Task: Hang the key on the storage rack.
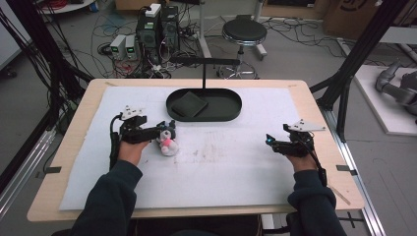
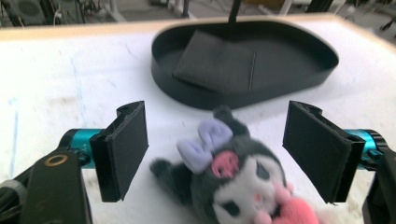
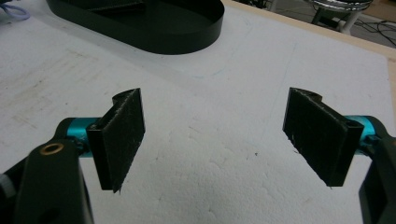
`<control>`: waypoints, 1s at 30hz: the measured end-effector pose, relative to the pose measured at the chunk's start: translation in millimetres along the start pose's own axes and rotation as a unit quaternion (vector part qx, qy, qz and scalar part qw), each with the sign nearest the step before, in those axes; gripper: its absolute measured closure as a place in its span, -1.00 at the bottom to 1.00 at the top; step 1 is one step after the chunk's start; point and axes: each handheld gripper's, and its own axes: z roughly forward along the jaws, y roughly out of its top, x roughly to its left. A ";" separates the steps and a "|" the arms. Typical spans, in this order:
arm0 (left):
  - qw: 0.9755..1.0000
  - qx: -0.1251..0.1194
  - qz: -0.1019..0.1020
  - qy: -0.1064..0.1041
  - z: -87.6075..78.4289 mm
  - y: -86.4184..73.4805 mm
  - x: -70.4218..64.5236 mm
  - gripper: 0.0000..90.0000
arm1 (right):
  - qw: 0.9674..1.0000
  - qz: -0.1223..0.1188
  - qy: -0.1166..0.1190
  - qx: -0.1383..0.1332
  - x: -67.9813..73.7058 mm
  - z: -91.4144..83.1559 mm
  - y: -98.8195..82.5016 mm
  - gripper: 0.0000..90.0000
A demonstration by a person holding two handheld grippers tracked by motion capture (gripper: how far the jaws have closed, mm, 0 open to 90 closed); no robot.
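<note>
Left gripper (image 2: 215,154) stood with jaws wide apart, plush toy (image 2: 233,177) lying between them, a gap of bare mat on either side of it. Just beyond the toy, the black oval tray (image 1: 231,112) blocked the forward path; a dark folded cloth (image 2: 217,65) lay in its left half, a thin post (image 1: 204,73) rose at its far rim. Right gripper (image 3: 212,135), jaws also spread, faced open white mat (image 1: 236,162). Broad free stretch between the two hands.

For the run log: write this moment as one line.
left gripper: open, straddling plush toy | right gripper: open, nothing between jaws | tray: holds dark pad
</note>
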 end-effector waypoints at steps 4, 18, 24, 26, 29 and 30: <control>0.999 0.036 0.002 0.002 11.2 -8.1 -9.3 -0.51 | 1.000 0.000 -0.001 0.002 0.3 1.1 -0.1 -0.53; 0.995 0.091 0.012 0.029 32.6 -21.9 -24.2 -0.56 | 1.000 0.000 0.002 0.003 0.6 1.4 -0.3 -0.53; 0.995 0.097 0.012 0.020 40.0 -23.8 -21.9 -0.36 | 1.000 -0.005 0.005 0.003 2.2 2.2 0.3 -0.53; 0.995 0.098 0.012 0.013 37.9 -22.8 -19.7 -0.27 | 1.000 -0.003 0.006 0.003 1.8 1.8 0.3 -0.53; 0.995 0.097 0.003 0.004 34.1 -21.2 -14.6 -0.18 | 1.000 -0.001 0.005 0.003 0.8 1.6 0.1 -0.53; 0.995 0.098 0.004 0.000 32.3 -20.5 -12.9 -0.17 | 1.000 0.000 0.005 0.002 0.7 1.6 0.0 -0.53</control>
